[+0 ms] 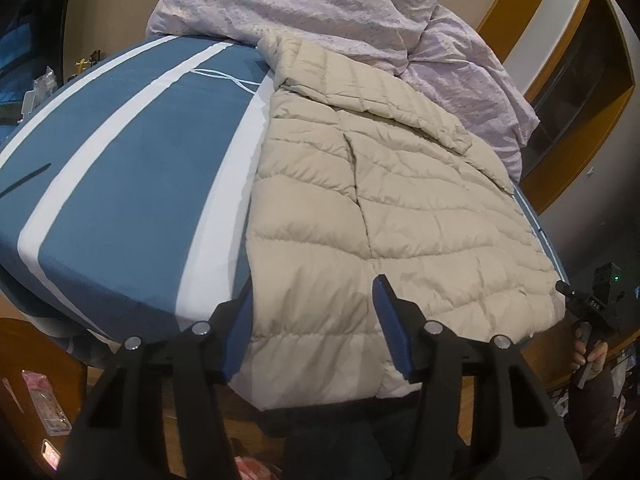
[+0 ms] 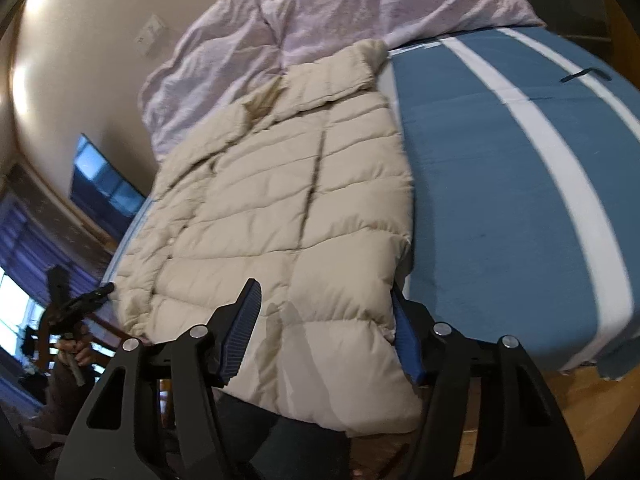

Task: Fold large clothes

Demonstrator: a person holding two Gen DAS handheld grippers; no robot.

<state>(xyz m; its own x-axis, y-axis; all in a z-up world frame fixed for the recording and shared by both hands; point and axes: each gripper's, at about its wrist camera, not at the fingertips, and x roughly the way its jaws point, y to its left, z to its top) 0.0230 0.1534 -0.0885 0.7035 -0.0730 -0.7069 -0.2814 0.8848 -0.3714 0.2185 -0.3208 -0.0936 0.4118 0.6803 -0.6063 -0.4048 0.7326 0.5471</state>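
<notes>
The puffy beige jacket [image 1: 380,208] lies flat on the bed [image 1: 132,184], along one side edge, with its hem hanging a little over the foot edge. Its collar end points at the crumpled lilac blanket [image 1: 320,8] piled at the head of the bed. One sleeve seems to be folded across the top part.

The left gripper [image 1: 316,320] sits at the hem, at the corner nearest the bare blue and white sheet. Its jaws are about half open with the jacket's edge between them, but I cannot tell if the pads are pressing yet. The right gripper [image 2: 326,320] is at a hem corner too, jaws half open around the puffy cloth. Its view is a bit blurry, so a firm pinch is not sure.

This looks like the start of a fold: both claws are getting hold of the bottom edge. Next, I think, both must squeeze shut on the hem, then lift together and carry it up toward the collar.
</notes>
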